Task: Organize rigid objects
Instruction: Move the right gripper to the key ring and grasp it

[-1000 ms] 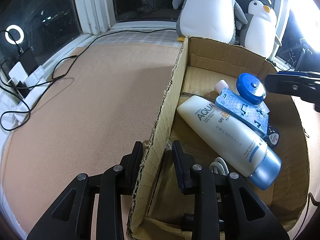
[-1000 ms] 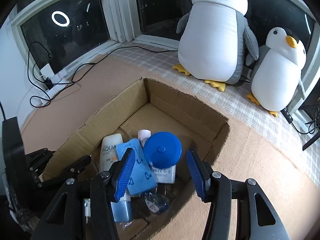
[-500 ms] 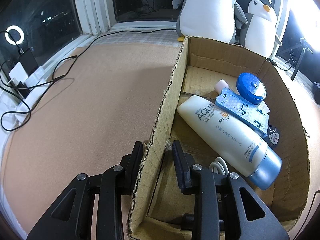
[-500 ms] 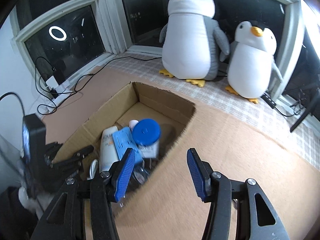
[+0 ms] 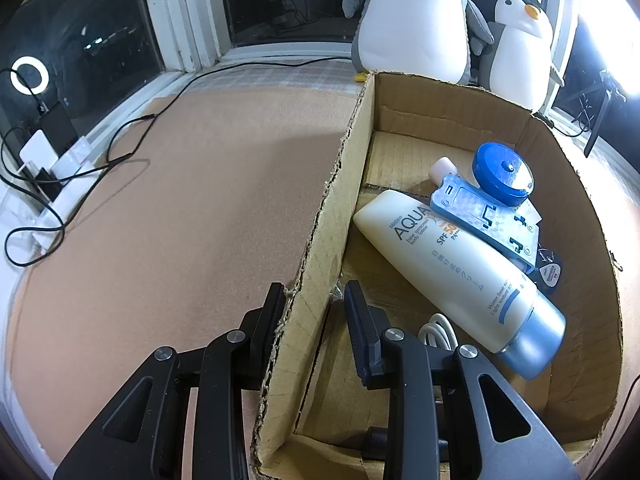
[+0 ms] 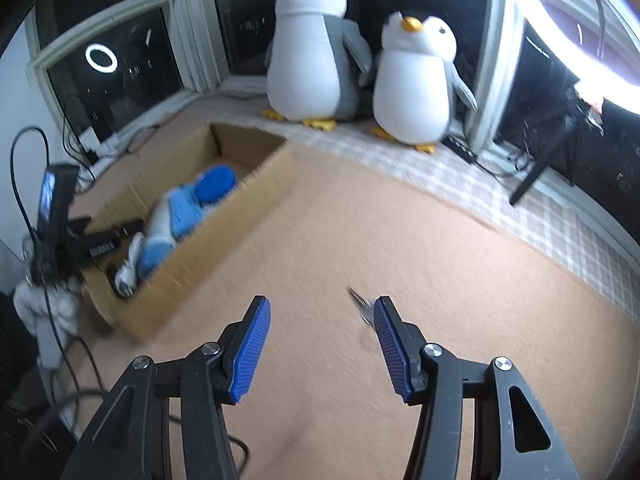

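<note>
The left tongs [image 5: 312,304] are clamped on the wall of the cardboard box [image 5: 320,216]. The right tongs [image 6: 320,344] stand apart with nothing between them over the bench [image 6: 400,240], a small key [image 6: 360,303] just beside one finger.

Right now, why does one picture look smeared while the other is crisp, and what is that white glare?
Right wrist view: motion blur smears the brown cardboard box and the small metal key on the cork mat; a bright ring lamp burns out the top right corner. Left wrist view: sharp, the white sunscreen tube readable, glare at the upper right edge. Both bend straight lines, fisheye style.
</note>
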